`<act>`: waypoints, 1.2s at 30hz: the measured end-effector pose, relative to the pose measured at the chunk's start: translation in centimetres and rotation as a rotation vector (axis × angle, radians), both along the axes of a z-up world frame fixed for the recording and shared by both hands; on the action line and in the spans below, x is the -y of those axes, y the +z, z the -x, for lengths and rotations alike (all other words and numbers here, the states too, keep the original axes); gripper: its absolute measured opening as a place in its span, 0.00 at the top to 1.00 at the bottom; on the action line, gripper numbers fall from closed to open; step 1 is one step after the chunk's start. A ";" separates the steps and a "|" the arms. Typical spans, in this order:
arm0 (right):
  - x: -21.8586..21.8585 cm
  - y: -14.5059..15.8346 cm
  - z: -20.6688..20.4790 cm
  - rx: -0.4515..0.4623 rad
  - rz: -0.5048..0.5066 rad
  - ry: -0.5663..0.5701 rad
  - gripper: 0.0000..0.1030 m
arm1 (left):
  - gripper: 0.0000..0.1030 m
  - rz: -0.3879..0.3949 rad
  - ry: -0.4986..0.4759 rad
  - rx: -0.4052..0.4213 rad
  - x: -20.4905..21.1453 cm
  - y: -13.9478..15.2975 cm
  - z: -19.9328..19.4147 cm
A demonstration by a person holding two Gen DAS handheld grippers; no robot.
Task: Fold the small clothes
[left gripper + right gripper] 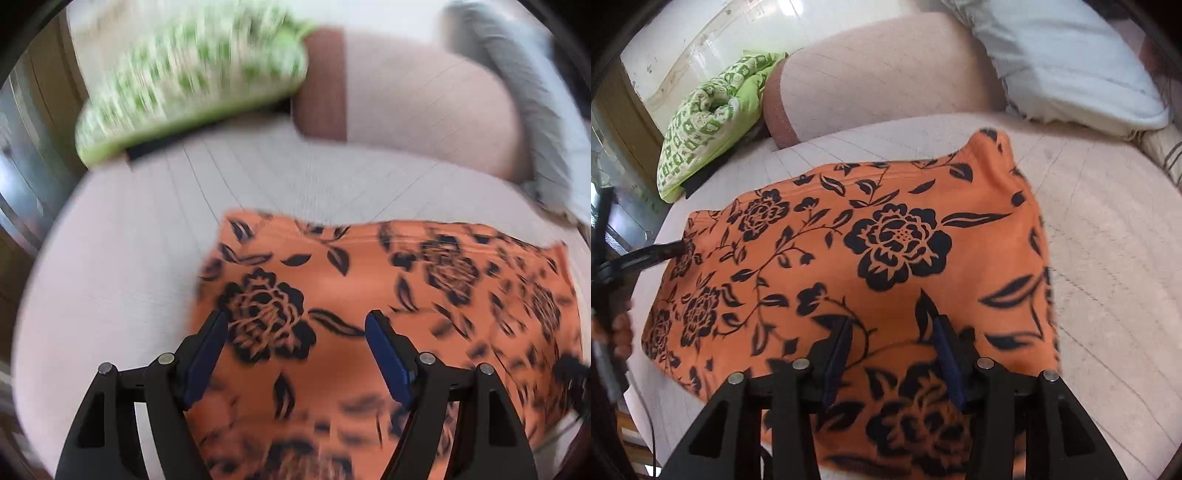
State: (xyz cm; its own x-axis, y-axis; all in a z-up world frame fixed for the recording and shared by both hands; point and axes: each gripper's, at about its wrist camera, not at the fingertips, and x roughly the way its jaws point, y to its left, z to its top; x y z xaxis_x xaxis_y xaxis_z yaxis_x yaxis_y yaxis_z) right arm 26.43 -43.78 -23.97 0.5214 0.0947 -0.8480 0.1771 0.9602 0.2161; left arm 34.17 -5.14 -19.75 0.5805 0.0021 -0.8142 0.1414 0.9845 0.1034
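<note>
Jaws apart over orange cloth [369, 295], seemingly.

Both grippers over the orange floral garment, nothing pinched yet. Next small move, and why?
Probably lower the right gripper onto the near edge of the orange floral garment and pinch it. Its jaws stand apart over the cloth with nothing visibly clamped, and the garment lies spread across the beige cushion. The left gripper is open above the fabric too.

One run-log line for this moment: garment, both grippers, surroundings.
garment: orange floral cloth spread on bed | left gripper: open above cloth | right gripper: open above cloth | green patterned pillow behind
</note>
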 end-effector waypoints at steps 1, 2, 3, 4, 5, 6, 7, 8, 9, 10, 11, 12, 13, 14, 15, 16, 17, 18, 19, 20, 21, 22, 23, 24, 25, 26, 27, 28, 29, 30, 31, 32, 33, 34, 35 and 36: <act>-0.1 1.1 0.5 0.038 -0.027 0.003 0.52 | 0.25 -0.034 -0.005 0.049 0.2 1.5 1.9; -0.1 1.7 1.7 0.064 -0.048 0.011 0.52 | 0.24 -0.057 -0.008 0.092 0.3 2.8 3.6; -0.2 2.5 2.5 0.094 -0.066 0.022 0.52 | 0.21 -0.069 -0.007 0.126 0.1 3.9 5.2; -0.4 3.4 3.4 0.127 -0.077 0.030 0.52 | 0.20 -0.076 0.000 0.151 -0.1 5.0 6.3; -0.9 4.4 4.3 0.159 -0.085 0.034 0.52 | 0.20 -0.081 0.011 0.174 -0.4 6.1 7.5; -1.6 4.9 4.5 0.178 -0.091 0.035 0.52 | 0.20 -0.080 0.022 0.195 -0.6 7.2 8.6; -1.9 5.7 5.4 0.199 -0.098 0.037 0.52 | 0.19 -0.077 0.030 0.217 -0.8 8.3 9.9; -2.2 6.5 6.5 0.216 -0.103 0.039 0.52 | 0.19 -0.074 0.035 0.231 -1.2 9.2 10.7; -2.2 7.0 7.4 0.229 -0.103 0.042 0.52 | 0.19 -0.074 0.045 0.244 -1.7 10.2 12.0; -2.3 8.0 8.5 0.247 -0.100 0.046 0.52 | 0.19 -0.077 0.054 0.251 -1.8 10.6 12.8; -2.5 8.5 9.0 0.257 -0.095 0.050 0.52 | 0.19 -0.077 0.066 0.265 -1.6 11.2 14.1; -2.7 9.3 9.6 0.267 -0.086 0.056 0.51 | 0.19 -0.069 0.072 0.277 -1.7 11.9 15.0; -2.9 9.9 10.2 0.280 -0.076 0.062 0.51 | 0.19 -0.060 0.075 0.287 -1.8 12.4 15.3; -3.0 10.5 10.7 0.294 -0.067 0.066 0.50 | 0.19 -0.054 0.079 0.296 -1.7 12.8 15.8; -3.1 11.1 11.4 0.307 -0.061 0.068 0.50 | 0.19 -0.052 0.081 0.307 -1.6 13.2 16.8; -3.1 11.8 12.1 0.319 -0.062 0.071 0.49 | 0.19 -0.050 0.082 0.312 -1.6 13.5 17.4; -3.2 12.5 12.8 0.329 -0.065 0.071 0.48 | 0.19 -0.042 0.081 0.318 -1.5 13.9 18.2; -3.2 13.0 13.4 0.339 -0.065 0.071 0.48 | 0.19 -0.034 0.080 0.322 -1.4 14.1 18.8; -3.2 13.6 14.2 0.350 -0.063 0.068 0.48 | 0.19 -0.026 0.079 0.326 -1.4 14.4 19.4; -3.3 14.2 15.0 0.361 -0.059 0.069 0.47 | 0.19 -0.022 0.078 0.330 -1.3 14.6 19.9; -3.5 14.6 15.6 0.368 -0.056 0.070 0.46 | 0.19 -0.017 0.073 0.337 -1.2 14.9 20.7; -3.6 14.8 16.1 0.374 -0.053 0.069 0.46 | 0.18 -0.014 0.069 0.339 -1.1 15.0 21.1; -3.7 15.1 16.6 0.377 -0.052 0.067 0.46 | 0.18 -0.010 0.062 0.341 -0.9 15.2 21.6; -3.7 15.2 16.9 0.379 -0.052 0.066 0.45 | 0.18 -0.009 0.059 0.343 -0.8 15.2 21.9; -3.8 15.3 17.3 0.379 -0.053 0.063 0.45 | 0.18 -0.008 0.053 0.347 -0.7 15.3 22.3; -4.0 15.4 17.6 0.379 -0.052 0.060 0.45 | 0.18 -0.008 0.049 0.352 -0.7 15.4 22.6; -4.2 15.4 17.9 0.379 -0.049 0.058 0.45 | 0.18 -0.008 0.049 0.355 -0.6 15.4 22.9; -4.3 15.4 18.1 0.379 -0.047 0.058 0.45 | 0.18 -0.009 0.050 0.356 -0.6 15.4 23.2; -4.5 15.5 18.3 0.378 -0.044 0.060 0.45 | 0.18 -0.008 0.051 0.356 -0.7 15.4 23.3; -4.7 15.5 18.3 0.378 -0.042 0.061 0.45 | 0.18 -0.005 0.052 0.354 -0.7 15.3 23.5; -4.9 15.6 18.5 0.378 -0.038 0.061 0.45 | 0.18 -0.001 0.053 0.350 -0.8 15.2 23.6; -5.1 15.6 18.5 0.377 -0.036 0.060 0.45 | 0.18 0.000 0.058 0.348 -0.9 15.1 23.7; -5.2 15.6 18.6 0.376 -0.034 0.060 0.45 | 0.18 0.002 0.062 0.346 -1.2 15.0 23.9; -5.4 15.7 18.6 0.375 -0.031 0.059 0.45 | 0.18 0.003 0.065 0.347 -1.3 14.9 24.0; -5.7 15.7 18.6 0.373 -0.026 0.060 0.45 | 0.18 0.002 0.068 0.347 -1.4 14.7 24.1; -5.9 15.8 18.6 0.373 -0.018 0.062 0.45 | 0.17 -0.001 0.071 0.345 -1.6 14.5 24.1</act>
